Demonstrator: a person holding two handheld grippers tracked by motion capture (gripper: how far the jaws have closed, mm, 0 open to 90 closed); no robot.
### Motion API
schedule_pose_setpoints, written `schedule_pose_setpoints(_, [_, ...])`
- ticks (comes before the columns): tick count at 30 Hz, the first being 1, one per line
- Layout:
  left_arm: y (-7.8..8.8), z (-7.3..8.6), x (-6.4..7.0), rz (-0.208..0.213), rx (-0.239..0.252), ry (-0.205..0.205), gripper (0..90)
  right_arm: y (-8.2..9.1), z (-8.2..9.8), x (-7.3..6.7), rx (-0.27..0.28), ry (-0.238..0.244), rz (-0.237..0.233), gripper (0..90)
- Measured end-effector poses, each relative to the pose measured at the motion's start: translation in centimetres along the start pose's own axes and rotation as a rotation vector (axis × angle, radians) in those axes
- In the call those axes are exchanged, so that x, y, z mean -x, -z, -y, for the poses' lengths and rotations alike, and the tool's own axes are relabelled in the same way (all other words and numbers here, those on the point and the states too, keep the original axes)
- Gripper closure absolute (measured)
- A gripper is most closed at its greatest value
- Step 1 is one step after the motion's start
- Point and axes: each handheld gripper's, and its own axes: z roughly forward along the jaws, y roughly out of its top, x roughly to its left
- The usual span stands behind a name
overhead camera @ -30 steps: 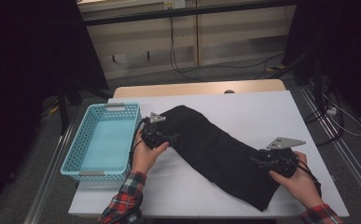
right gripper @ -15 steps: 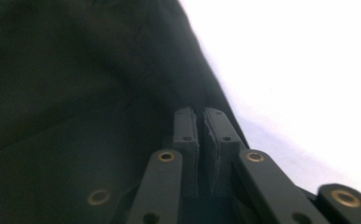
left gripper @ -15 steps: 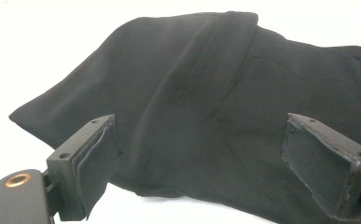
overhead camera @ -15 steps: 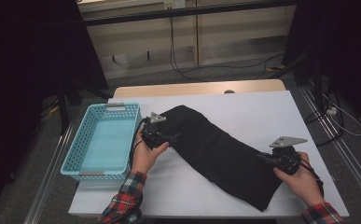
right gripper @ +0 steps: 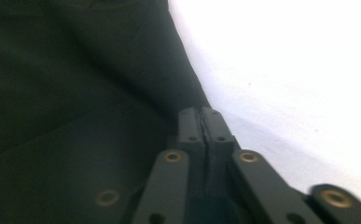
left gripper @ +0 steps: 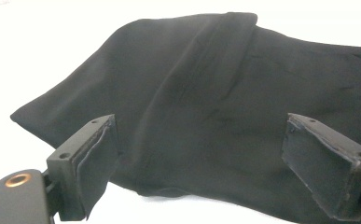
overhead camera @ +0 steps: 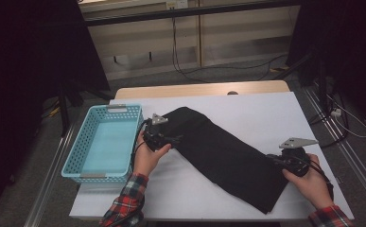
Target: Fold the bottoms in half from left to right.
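cloth: we see a black cloth (overhead camera: 221, 153) lying flat on the white table (overhead camera: 275, 113), running diagonally from just beside the basket (overhead camera: 104, 142) down to the near right edge; looks folded double, with a fold ridge along the far end in the left gripper view (left gripper: 225, 60).
left gripper: our left gripper (overhead camera: 171, 140) sits at the cloth's upper-left end, jaws spread wide, one either side of the end; pads not pressing, nothing held.
right gripper: our right gripper (overhead camera: 279, 162) is at the lower-right edge; its jaws have just been closing and now stand pinched together. In the right gripper view (right gripper: 200, 119) the tips meet right at the cloth's edge, so we judge a thin bit of hem is caught; the seam is too dark to be sure how much.
handling: we'd call it light, limp, zero stiffness; it will sag and drag, not slide as a board. Not fragile. Matte weave, so not slippery, but a thin pinch can pull free.
where to grip: corners or hems at both ends, through both layers so the fold doesn't open.
risk: a one-end lift lets the rest trail across the table; a shallow bite on the right may slip.
basket: empty as far as we see, well apart from the right gripper.
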Motion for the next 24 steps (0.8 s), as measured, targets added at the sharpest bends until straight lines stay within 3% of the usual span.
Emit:
schedule_pose_setpoints(2, [-0.1, 0.0, 0.1, 0.004, 0.003, 0.009, 12.0, 0.0, 0.1, 0.1, -0.008, 0.006, 0.012, 80.3])
schedule_pose_setpoints(7, [0.0, 0.0, 0.1, 0.001, -0.007, -0.008, 12.0, 0.3, 0.2, 0.6, 0.007, -0.03, 0.037, 64.7])
schedule_pose_setpoints(13, [0.0, 0.0, 0.2, 0.006, 0.003, 0.006, 12.0, -0.1, 1.0, 0.8, -0.029, -0.057, 0.042, 57.9])
schedule_pose_setpoints(15, [0.0, -0.1, 0.0, 0.005, 0.001, 0.004, 11.9, -0.1, 1.1, 1.0, -0.021, -0.069, 0.037, 62.7])
schedule_pose_setpoints(18, [0.1, -0.1, -0.1, 0.003, 0.0, 0.004, 11.6, 0.0, 1.3, 1.2, -0.013, -0.079, 0.031, 77.5])
schedule_pose_setpoints(20, [0.1, 0.0, -0.1, 0.002, 0.012, 0.02, 11.5, -0.1, 1.4, 1.2, -0.006, -0.093, 0.0, 87.2])
schedule_pose_setpoints(24, [0.2, -0.1, -0.2, -0.005, 0.016, 0.017, 11.4, 0.0, 1.2, 0.7, -0.015, -0.071, -0.016, 88.2])
